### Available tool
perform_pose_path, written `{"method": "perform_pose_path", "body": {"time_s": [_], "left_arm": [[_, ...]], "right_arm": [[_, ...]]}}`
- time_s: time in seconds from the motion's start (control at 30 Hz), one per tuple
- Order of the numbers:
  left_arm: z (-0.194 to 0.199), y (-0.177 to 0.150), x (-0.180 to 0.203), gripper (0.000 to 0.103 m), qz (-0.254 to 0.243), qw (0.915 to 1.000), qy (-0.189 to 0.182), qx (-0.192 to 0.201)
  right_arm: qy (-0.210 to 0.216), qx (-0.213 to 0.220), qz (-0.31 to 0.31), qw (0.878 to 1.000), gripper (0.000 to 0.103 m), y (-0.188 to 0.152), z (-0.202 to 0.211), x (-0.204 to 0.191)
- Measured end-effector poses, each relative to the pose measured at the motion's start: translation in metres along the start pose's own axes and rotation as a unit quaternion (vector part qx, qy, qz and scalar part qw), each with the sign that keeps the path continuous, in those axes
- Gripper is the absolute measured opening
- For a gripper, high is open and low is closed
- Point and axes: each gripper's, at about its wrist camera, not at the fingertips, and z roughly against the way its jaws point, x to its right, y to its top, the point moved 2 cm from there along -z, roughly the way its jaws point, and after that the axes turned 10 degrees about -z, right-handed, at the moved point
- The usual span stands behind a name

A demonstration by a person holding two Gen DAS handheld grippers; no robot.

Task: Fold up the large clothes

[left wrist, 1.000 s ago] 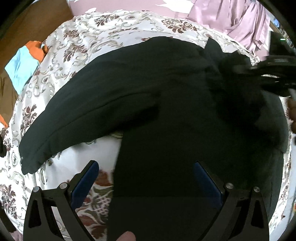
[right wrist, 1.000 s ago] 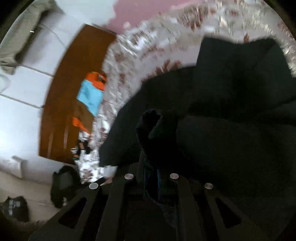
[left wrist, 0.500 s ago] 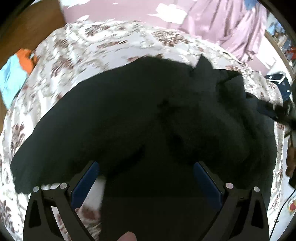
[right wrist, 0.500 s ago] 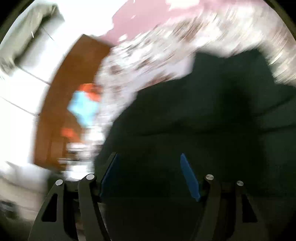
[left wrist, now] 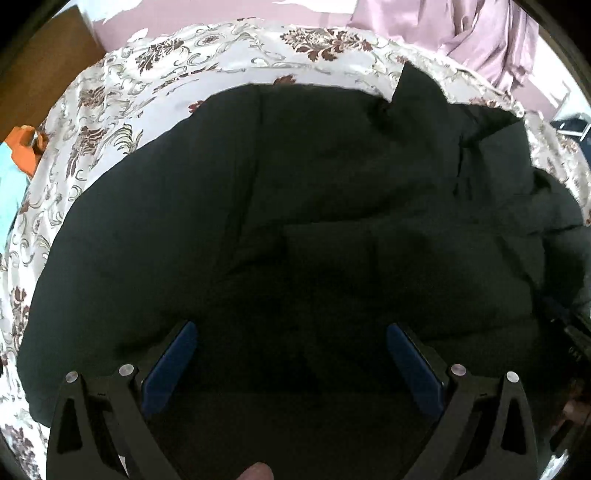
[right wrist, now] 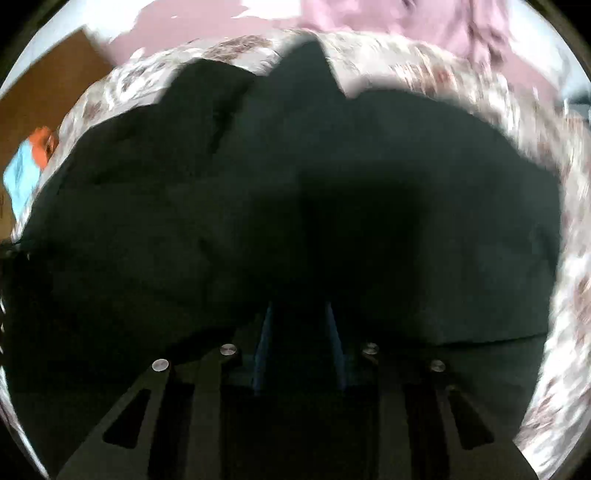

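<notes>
- We look down on a bed under a glossy cream bedspread (left wrist: 229, 70) printed with brown floral scrolls; behind it lies a mauve wall with crumpled lilac fabric (left wrist: 491, 33) at upper right, and a brown wooden panel (left wrist: 40, 70) at left.
- A large black garment (left wrist: 295, 206) lies across the bed and fills most of both views; its cloth is matte, thick and soft, heaped in rounded folds, with one pointed corner (left wrist: 413, 85) sticking up at its far edge.
- Something orange and light blue (right wrist: 27, 162) sits off the bed's left edge.
- Our left gripper (left wrist: 291, 362) hangs above the garment's near part, its black frame and blue-padded jaws spread wide, nothing between them.
- Our right gripper (right wrist: 299, 343) is over the same garment in a blurred view; its jaws are closing, now a narrow gap apart, and dark cloth shows in that gap. We cannot tell whether the pads (right wrist: 263, 343) press it.
</notes>
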Motion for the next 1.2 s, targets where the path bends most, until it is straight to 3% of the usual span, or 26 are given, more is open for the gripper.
{"method": "perform_pose_path", "body": {"time_s": [0.17,0.3,0.37,0.43,0.6,0.67,0.7,0.73,0.77,0.8,0.93,1.03,1.1,1.2], "left_arm": [[-0.002,0.002,0.007,0.103,-0.02,0.9996,0.018,0.005],[-0.003,0.002,0.007,0.103,-0.02,0.9996,0.019,0.009],[-0.002,0.003,0.007,0.103,-0.021,0.9996,0.018,0.01],[-0.001,0.006,0.006,0.103,-0.02,0.9997,0.012,0.011],[0.011,-0.003,-0.006,0.103,-0.009,0.9996,-0.016,0.022],[0.02,-0.01,-0.013,0.103,-0.001,0.9991,-0.028,0.033],[0.026,-0.015,-0.018,0.103,0.003,0.9988,-0.031,0.038],[0.033,-0.021,-0.024,0.103,0.009,0.9984,-0.034,0.044],[0.039,-0.027,-0.031,0.103,0.016,0.9979,-0.039,0.048],[0.048,-0.036,-0.041,0.103,0.029,0.9972,-0.042,0.055],[0.068,-0.07,-0.086,0.103,0.08,0.9941,-0.037,0.062],[0.077,-0.108,-0.135,0.103,0.132,0.9895,-0.013,0.057],[0.079,-0.14,-0.172,0.103,0.182,0.9821,0.0,0.047],[0.075,-0.195,-0.231,0.103,0.27,0.9623,0.017,0.021]], "right_arm": [[-0.005,-0.003,0.016,1.0,0.02,0.002,0.008,-0.013],[0.04,0.017,0.05,0.998,0.02,0.003,0.023,-0.057],[0.041,0.005,0.072,0.997,0.02,-0.006,0.01,-0.074],[0.008,-0.022,0.087,0.996,0.021,-0.017,-0.014,-0.079],[0.011,-0.048,0.065,0.997,0.023,-0.014,-0.023,-0.079],[0.042,-0.053,0.047,0.997,0.031,-0.011,-0.01,-0.08],[0.053,-0.053,0.042,0.996,0.04,-0.011,-0.003,-0.079],[0.06,-0.051,0.038,0.996,0.056,-0.012,0.003,-0.079],[0.065,-0.047,0.034,0.996,0.064,-0.014,0.009,-0.079],[0.069,-0.04,0.031,0.996,0.069,-0.016,0.017,-0.079],[0.079,-0.036,0.022,0.996,0.069,-0.019,0.032,-0.09],[0.091,-0.037,0.02,0.995,0.069,-0.016,0.035,-0.101],[0.102,-0.04,0.025,0.994,0.069,-0.009,0.035,-0.107],[0.115,-0.045,0.045,0.991,0.069,-0.008,0.04,-0.125]]}}
